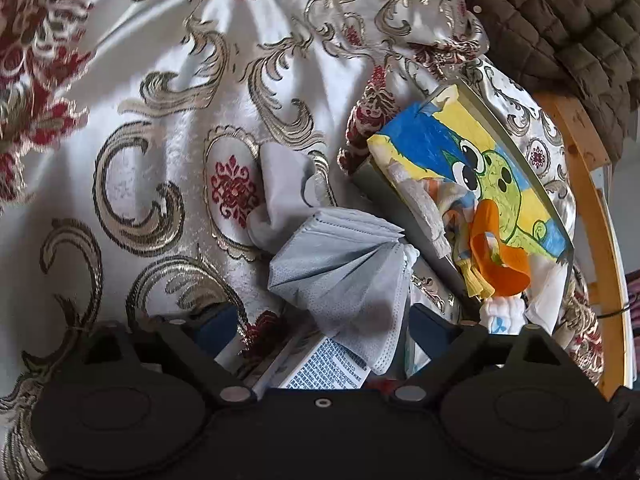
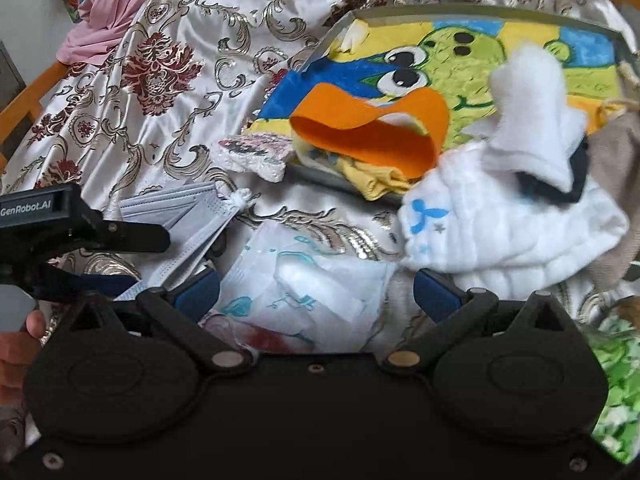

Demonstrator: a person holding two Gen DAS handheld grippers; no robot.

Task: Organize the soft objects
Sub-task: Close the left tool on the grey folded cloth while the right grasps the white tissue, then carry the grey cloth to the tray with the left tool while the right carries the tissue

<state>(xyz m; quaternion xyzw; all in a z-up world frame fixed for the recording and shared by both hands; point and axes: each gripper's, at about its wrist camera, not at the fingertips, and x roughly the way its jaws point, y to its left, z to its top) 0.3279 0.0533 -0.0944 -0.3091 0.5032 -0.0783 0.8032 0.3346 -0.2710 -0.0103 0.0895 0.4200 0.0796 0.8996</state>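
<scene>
A: Entry, soft items. The grey face mask (image 1: 340,256) lies folded on the brocade cloth (image 1: 160,80), pleats fanning from a knotted white ear loop (image 1: 410,254). In the left wrist view its long axis runs from lower left up to the right, knotted end toward the painted box (image 1: 480,168).

B: Texture?

A: Non-woven, finely dimpled, stitched border, crisp fold lines. A pale grey sock (image 1: 280,184), soft knit, sits crumpled just behind it and touches it.

B: Left gripper (image 1: 316,320)?

A: Jaws wide, blue pads either side of the mask's lower edge. I cannot tell whether the pads touch it. A printed label (image 1: 328,368) shows beneath the mask.

B: Right gripper (image 2: 316,292)?

A: Also spread wide, held over a crinkly plastic packet (image 2: 304,292) printed in teal. Nothing clamped.

B: Further out?

A: The box is a shallow rectangular tray with a grey rim, its inner face painted with a green cartoon creature on blue and yellow. At its near edge: an orange felt loop (image 2: 372,128), yellow ribbed knit (image 2: 380,180), a white quilted cloth (image 2: 500,232) with a blue print. A pink garment (image 2: 108,12) lies at the cloth's far corner; a dark quilted jacket (image 1: 568,20) appears in the left view.
</scene>
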